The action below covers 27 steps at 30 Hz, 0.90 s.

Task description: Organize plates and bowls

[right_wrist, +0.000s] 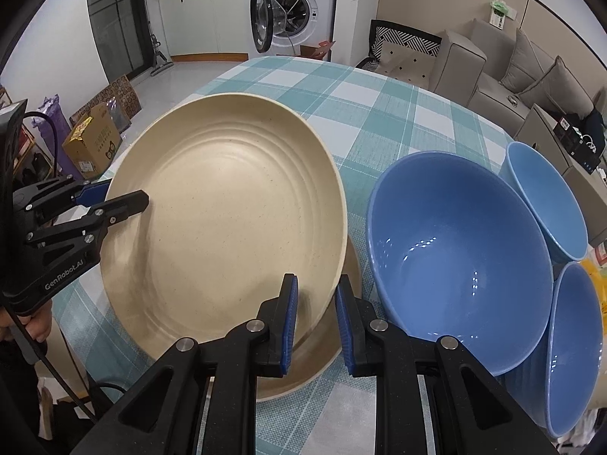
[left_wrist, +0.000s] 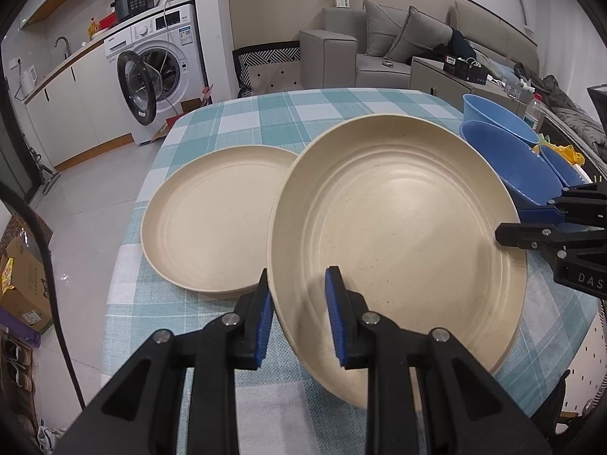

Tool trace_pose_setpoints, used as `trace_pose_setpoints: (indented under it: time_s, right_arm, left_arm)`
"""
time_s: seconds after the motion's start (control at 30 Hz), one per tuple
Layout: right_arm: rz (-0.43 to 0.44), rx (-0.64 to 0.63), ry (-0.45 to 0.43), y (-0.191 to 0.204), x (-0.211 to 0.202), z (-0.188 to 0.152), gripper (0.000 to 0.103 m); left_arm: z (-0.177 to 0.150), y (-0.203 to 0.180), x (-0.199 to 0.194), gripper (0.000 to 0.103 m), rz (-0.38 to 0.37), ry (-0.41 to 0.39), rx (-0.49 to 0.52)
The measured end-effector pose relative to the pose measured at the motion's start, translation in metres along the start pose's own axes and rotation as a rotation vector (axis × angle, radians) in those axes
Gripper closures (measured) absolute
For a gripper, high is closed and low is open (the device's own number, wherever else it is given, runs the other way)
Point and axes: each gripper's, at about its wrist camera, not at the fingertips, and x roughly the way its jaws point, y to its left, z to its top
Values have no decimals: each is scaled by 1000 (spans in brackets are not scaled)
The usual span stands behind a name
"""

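A cream plate (left_wrist: 398, 223) is lifted and tilted above the checked table; it also shows in the right wrist view (right_wrist: 227, 204). My left gripper (left_wrist: 299, 314) straddles its near rim and grips it. My right gripper (right_wrist: 315, 322) straddles the plate's opposite rim, over another cream plate (right_wrist: 326, 356) lying below. A further cream plate (left_wrist: 216, 216) lies flat to the left. Three blue bowls stand at the right: a large one (right_wrist: 455, 250) and two smaller ones (right_wrist: 546, 197) (right_wrist: 576, 341).
The round table has a teal checked cloth (left_wrist: 303, 113). A washing machine (left_wrist: 159, 60) with an open door and a grey sofa (left_wrist: 398, 45) stand beyond it. Cardboard boxes (right_wrist: 95, 140) lie on the floor at the left.
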Motion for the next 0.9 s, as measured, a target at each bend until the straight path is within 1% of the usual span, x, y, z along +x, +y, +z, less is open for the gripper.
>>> trace_pose_setpoints:
  time_s: [0.73,0.9]
  right_arm:
    - [-25,-2,59,-9,13,-20,83]
    - [-40,-4,73,-9,16,-22,83]
  left_arm:
    - [-2,-17,18,78,-20,41,31]
    - [-1,-21,22,78,-13,47,45]
